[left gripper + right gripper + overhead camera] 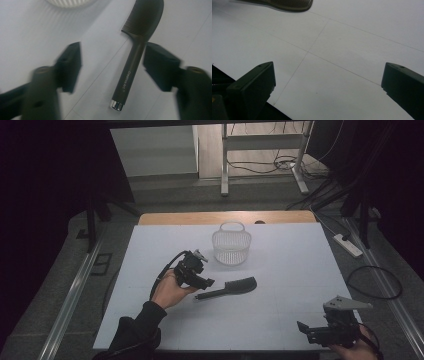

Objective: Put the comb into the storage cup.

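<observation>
Hovering over the comb's [136, 62] handle, your left gripper [112, 65] has its jaws spread wide, one on each side, holding nothing. Comb lies flat on the white tabletop [280, 270], silver-capped handle end toward your left hand [169, 290]. White basket [231, 245] stands beyond it, apart. Your right gripper [320, 332] sits near the tabletop's near right corner, jaws wide apart, empty.

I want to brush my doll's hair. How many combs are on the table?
1. The dark comb lies flat on the white table, just in front of the white basket, with its handle between the open jaws of the left gripper.
</observation>
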Action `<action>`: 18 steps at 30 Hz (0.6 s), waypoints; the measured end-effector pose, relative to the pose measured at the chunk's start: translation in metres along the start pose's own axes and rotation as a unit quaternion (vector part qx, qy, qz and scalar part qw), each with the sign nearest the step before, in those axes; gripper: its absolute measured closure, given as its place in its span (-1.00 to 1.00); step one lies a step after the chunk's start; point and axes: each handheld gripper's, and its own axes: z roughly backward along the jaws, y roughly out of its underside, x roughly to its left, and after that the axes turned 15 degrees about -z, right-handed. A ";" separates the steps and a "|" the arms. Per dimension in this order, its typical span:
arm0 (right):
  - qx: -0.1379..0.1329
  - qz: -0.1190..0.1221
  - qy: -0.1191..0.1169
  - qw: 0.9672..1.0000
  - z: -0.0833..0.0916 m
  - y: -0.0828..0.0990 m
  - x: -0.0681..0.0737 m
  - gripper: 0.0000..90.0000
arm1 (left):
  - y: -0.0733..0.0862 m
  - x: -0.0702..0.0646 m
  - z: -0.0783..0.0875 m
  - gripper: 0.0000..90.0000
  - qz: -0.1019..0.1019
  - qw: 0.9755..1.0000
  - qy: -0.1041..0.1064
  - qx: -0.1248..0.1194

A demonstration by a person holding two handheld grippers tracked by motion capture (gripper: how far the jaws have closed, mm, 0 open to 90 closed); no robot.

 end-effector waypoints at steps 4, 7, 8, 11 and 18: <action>0.001 0.003 0.000 1.000 0.000 0.000 0.001 -0.99 | 0.002 0.002 -0.002 0.52 0.009 1.000 0.009 0.003; 0.002 0.004 -0.001 1.000 0.000 0.000 0.001 -0.99 | 0.003 0.005 -0.003 0.97 0.014 1.000 0.022 -0.001; 0.002 0.005 -0.001 1.000 0.000 0.000 0.001 -0.99 | 0.003 0.005 -0.003 0.98 0.014 1.000 0.022 -0.001; 0.002 0.005 -0.001 1.000 0.000 0.000 0.001 -0.98 | 0.004 0.006 -0.006 0.98 0.015 1.000 0.024 0.004; 0.002 0.006 -0.001 1.000 0.000 0.000 0.001 -0.98 | 0.007 0.007 -0.014 0.98 0.017 0.999 0.026 0.011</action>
